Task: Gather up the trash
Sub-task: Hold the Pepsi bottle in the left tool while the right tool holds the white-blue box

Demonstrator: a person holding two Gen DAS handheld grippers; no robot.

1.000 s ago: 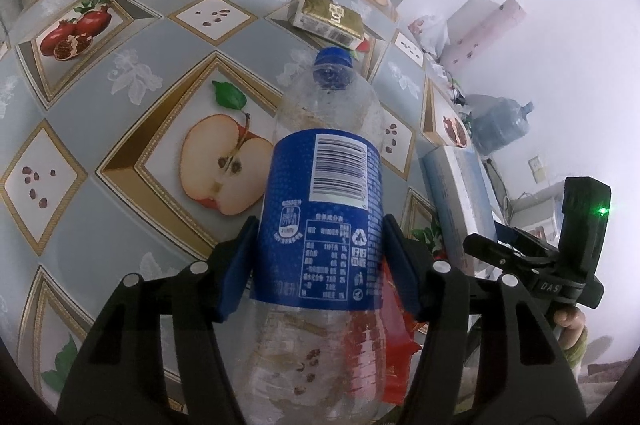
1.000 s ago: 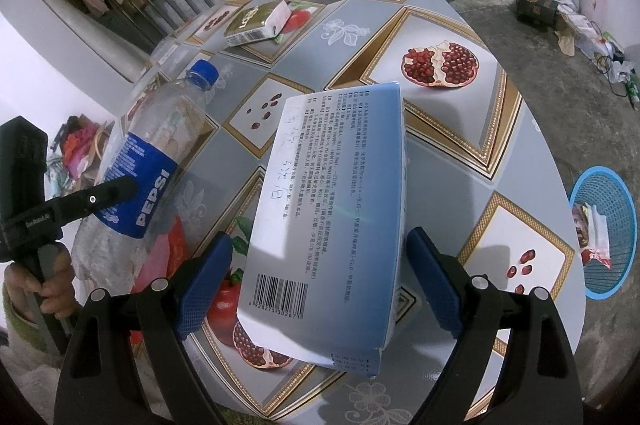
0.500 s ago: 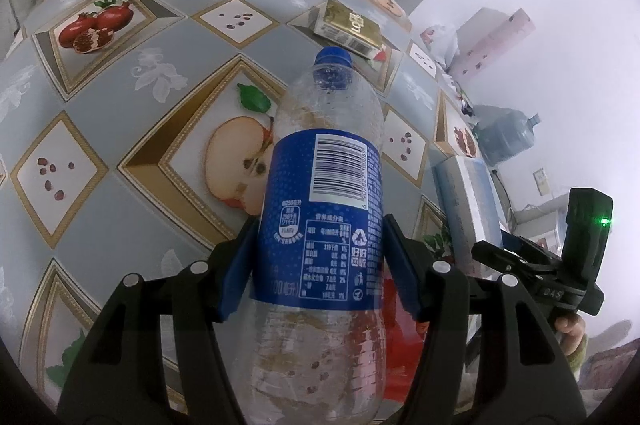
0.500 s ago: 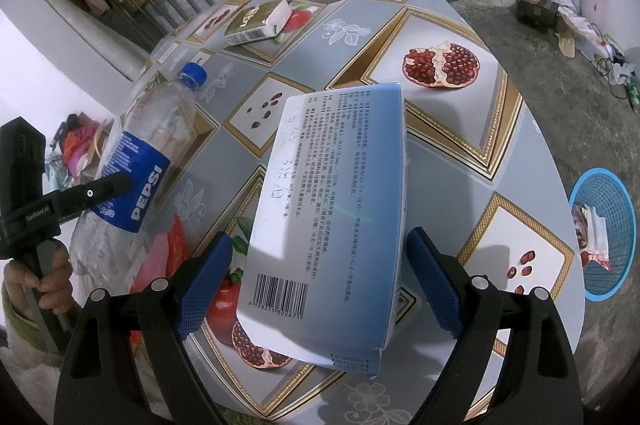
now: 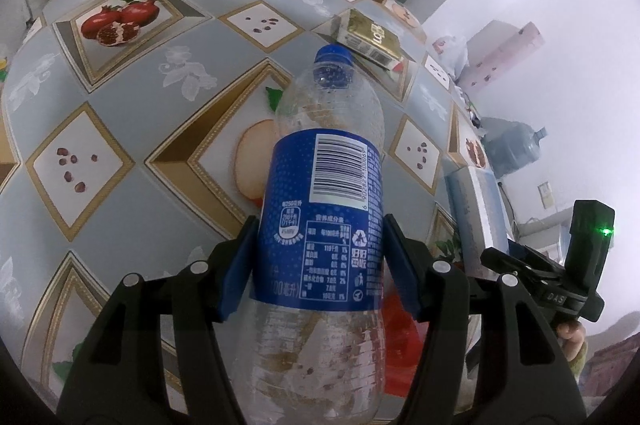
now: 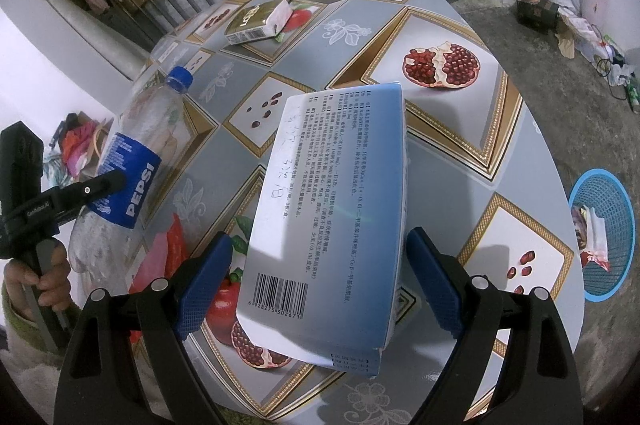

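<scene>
Clamping the label band, the left tongs [image 5: 318, 265] hold the empty bottle [image 5: 324, 193] above the counter [image 5: 132, 129], cap toward twelve o'clock, probably for carrying away. The right tongs [image 6: 316, 281] straddle the box [image 6: 332, 209], pads apparently not pressing; its long axis runs six to twelve. A blue basket [image 6: 622, 225] waits at three o'clock.

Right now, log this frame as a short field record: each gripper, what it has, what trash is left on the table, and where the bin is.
left gripper: shut on Pepsi bottle, raised off the table
right gripper: jaws either side of the blue-white box; pad contact unclear
left on table: green-gold carton; red wrapper
bin: blue basket on floor, already holding a wrapper
</scene>
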